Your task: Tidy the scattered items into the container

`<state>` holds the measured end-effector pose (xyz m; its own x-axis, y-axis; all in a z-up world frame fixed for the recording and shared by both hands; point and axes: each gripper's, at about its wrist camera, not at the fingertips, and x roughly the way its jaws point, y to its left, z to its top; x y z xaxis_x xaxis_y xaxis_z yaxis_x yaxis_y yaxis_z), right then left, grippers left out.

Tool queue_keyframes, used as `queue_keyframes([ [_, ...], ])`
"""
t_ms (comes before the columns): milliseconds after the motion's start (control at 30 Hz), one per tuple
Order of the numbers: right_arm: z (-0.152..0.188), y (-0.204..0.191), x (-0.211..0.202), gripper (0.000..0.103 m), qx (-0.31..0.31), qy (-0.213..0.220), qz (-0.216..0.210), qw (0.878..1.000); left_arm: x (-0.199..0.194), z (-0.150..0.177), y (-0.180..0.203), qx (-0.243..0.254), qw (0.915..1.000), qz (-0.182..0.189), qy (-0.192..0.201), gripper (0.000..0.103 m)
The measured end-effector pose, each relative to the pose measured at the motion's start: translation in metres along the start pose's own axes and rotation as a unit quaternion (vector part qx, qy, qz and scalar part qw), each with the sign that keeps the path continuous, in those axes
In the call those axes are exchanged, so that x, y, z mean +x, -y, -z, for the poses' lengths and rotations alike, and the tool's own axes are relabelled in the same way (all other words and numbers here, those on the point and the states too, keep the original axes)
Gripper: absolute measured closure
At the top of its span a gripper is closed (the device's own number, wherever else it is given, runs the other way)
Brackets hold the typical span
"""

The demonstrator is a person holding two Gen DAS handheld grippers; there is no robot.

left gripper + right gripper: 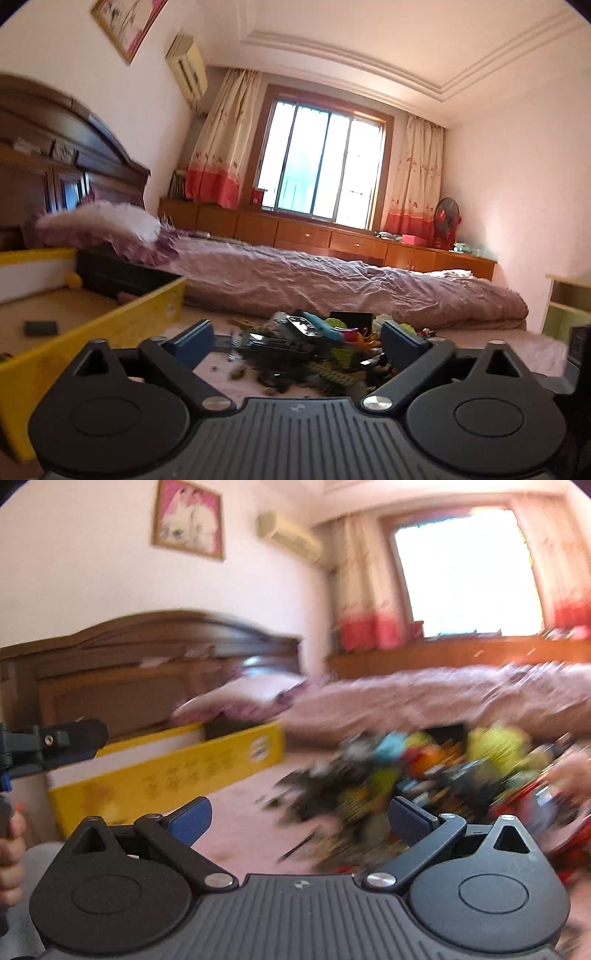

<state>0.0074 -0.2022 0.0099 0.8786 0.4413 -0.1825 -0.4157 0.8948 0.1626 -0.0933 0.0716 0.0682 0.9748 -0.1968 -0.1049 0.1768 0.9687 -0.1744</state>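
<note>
Down low over the bed now, and the left gripper (297, 338) stands wide open, blue pads (195, 341) spread well apart with nothing held between them; the toy pile (314, 350) lies just ahead of its tips, a heap of small bricks and bits in black, green, cyan and orange on the pink sheet. The right gripper (301, 818) is spread wide as well, empty, and the same pile (424, 786) shows ahead and to its right, badly blurred. At the left edge of the right view, a hand (11, 853) grips the other tool. Left of the pile sits the yellow box (110, 321), open on top, its near wall running toward the pile; inside it lie a dark flat piece (41, 328) on the floor and a yellow knob (73, 281) by the far wall. Behind, a rumpled mauve quilt (332, 280) stretches across the bed, a pillow (99, 225) against the dark headboard (55, 147). Farther off, a wooden cabinet (314, 232) runs under the bright window (321, 162), curtains on both sides, a red fan (447, 221) at the right.
</note>
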Motion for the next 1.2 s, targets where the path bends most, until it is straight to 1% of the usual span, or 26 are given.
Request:
queue_keyframes([
  [33, -0.002, 0.009, -0.002, 0.000, 0.002, 0.012, 0.018, 1.000, 0.014, 0.000, 0.003, -0.008, 0.9999, 0.000, -0.009, 0.021],
  [67, -0.003, 0.018, -0.003, 0.002, 0.004, 0.019, 0.039, 0.999, 0.040, 0.000, 0.000, -0.013, 0.9998, 0.002, -0.017, 0.028],
  [133, -0.005, 0.036, -0.002, 0.007, 0.013, 0.018, 0.081, 0.996, 0.070, 0.008, 0.000, -0.018, 0.9994, -0.001, -0.030, 0.035],
  [167, -0.006, 0.045, 0.000, 0.017, 0.026, 0.006, 0.097, 0.995, 0.083, 0.017, 0.004, -0.013, 0.9993, -0.006, -0.034, 0.038],
  [200, -0.007, 0.052, 0.003, 0.031, 0.038, -0.011, 0.107, 0.993, 0.093, 0.026, 0.007, -0.005, 0.9992, -0.012, -0.038, 0.040],
  [233, -0.008, 0.058, 0.006, 0.040, 0.051, -0.029, 0.111, 0.992, 0.104, 0.035, 0.009, 0.006, 0.9987, -0.018, -0.047, 0.042],
  [267, -0.007, 0.062, 0.009, 0.055, 0.058, -0.040, 0.113, 0.991, 0.118, 0.044, 0.014, 0.025, 0.9971, -0.024, -0.068, 0.044],
  [300, -0.007, 0.063, 0.011, 0.067, 0.058, -0.052, 0.121, 0.990, 0.124, 0.048, 0.017, 0.039, 0.9953, -0.026, -0.084, 0.044],
  [367, -0.006, 0.061, 0.015, 0.077, 0.047, -0.065, 0.124, 0.989, 0.128, 0.053, 0.019, 0.048, 0.9949, -0.022, -0.086, 0.044],
  [433, -0.005, 0.056, 0.019, 0.078, 0.037, -0.066, 0.113, 0.991, 0.128, 0.053, 0.018, 0.049, 0.9959, -0.020, -0.074, 0.044],
  [500, -0.003, 0.049, 0.022, 0.078, 0.021, -0.062, 0.108, 0.992, 0.131, 0.049, 0.017, 0.067, 0.9961, -0.019, -0.054, 0.045],
  [533, -0.002, 0.046, 0.019, 0.078, 0.012, -0.060, 0.109, 0.992, 0.136, 0.044, 0.016, 0.078, 0.9960, -0.028, -0.034, 0.045],
  [567, 0.000, 0.043, 0.020, 0.078, 0.003, -0.060, 0.112, 0.992, 0.128, 0.036, 0.016, 0.084, 0.9956, -0.038, -0.012, 0.045],
  [600, 0.002, 0.042, 0.021, 0.078, -0.003, -0.062, 0.117, 0.991, 0.137, 0.027, 0.013, 0.086, 0.9948, -0.053, 0.016, 0.045],
  [667, 0.006, 0.040, 0.024, 0.077, -0.011, -0.067, 0.126, 0.990, 0.164, 0.008, 0.002, 0.064, 0.9940, -0.076, 0.046, 0.045],
  [700, 0.007, 0.039, 0.024, 0.076, -0.014, -0.068, 0.129, 0.989, 0.179, 0.002, -0.003, 0.045, 0.9946, -0.081, 0.047, 0.046],
  [767, 0.011, 0.038, 0.028, 0.074, -0.023, -0.069, 0.138, 0.988, 0.212, -0.002, -0.015, -0.007, 0.9969, -0.069, 0.037, 0.046],
  [833, 0.014, 0.037, 0.030, 0.071, -0.043, -0.068, 0.149, 0.986, 0.233, 0.010, -0.027, -0.054, 0.9965, -0.055, 0.032, 0.044],
  [867, 0.016, 0.036, 0.031, 0.067, -0.059, -0.066, 0.154, 0.984, 0.240, 0.022, -0.032, -0.070, 0.9960, -0.052, 0.021, 0.043],
  [900, 0.017, 0.034, 0.031, 0.060, -0.075, -0.063, 0.159, 0.983, 0.248, 0.032, -0.035, -0.077, 0.9956, -0.053, 0.001, 0.042],
  [933, 0.018, 0.034, 0.032, 0.056, -0.086, -0.059, 0.162, 0.981, 0.258, 0.039, -0.036, -0.082, 0.9945, -0.058, -0.030, 0.041],
  [967, 0.019, 0.033, 0.033, 0.043, -0.092, -0.057, 0.167, 0.980, 0.266, 0.041, -0.036, -0.084, 0.9934, -0.060, -0.049, 0.041],
  [1000, 0.019, 0.034, 0.035, 0.035, -0.089, -0.057, 0.173, 0.979, 0.268, 0.044, -0.036, -0.084, 0.9933, -0.058, -0.054, 0.036],
  [1067, 0.018, 0.037, 0.040, 0.033, -0.069, -0.058, 0.172, 0.981, 0.270, 0.047, -0.033, -0.075, 0.9943, -0.058, -0.049, 0.029],
  [1133, 0.016, 0.040, 0.047, 0.033, -0.053, -0.061, 0.164, 0.983, 0.271, 0.047, -0.031, -0.070, 0.9951, -0.051, -0.047, 0.026],
  [1200, 0.014, 0.039, 0.055, 0.034, -0.056, -0.060, 0.164, 0.983, 0.266, 0.046, -0.030, -0.059, 0.9965, -0.042, -0.042, 0.025],
])
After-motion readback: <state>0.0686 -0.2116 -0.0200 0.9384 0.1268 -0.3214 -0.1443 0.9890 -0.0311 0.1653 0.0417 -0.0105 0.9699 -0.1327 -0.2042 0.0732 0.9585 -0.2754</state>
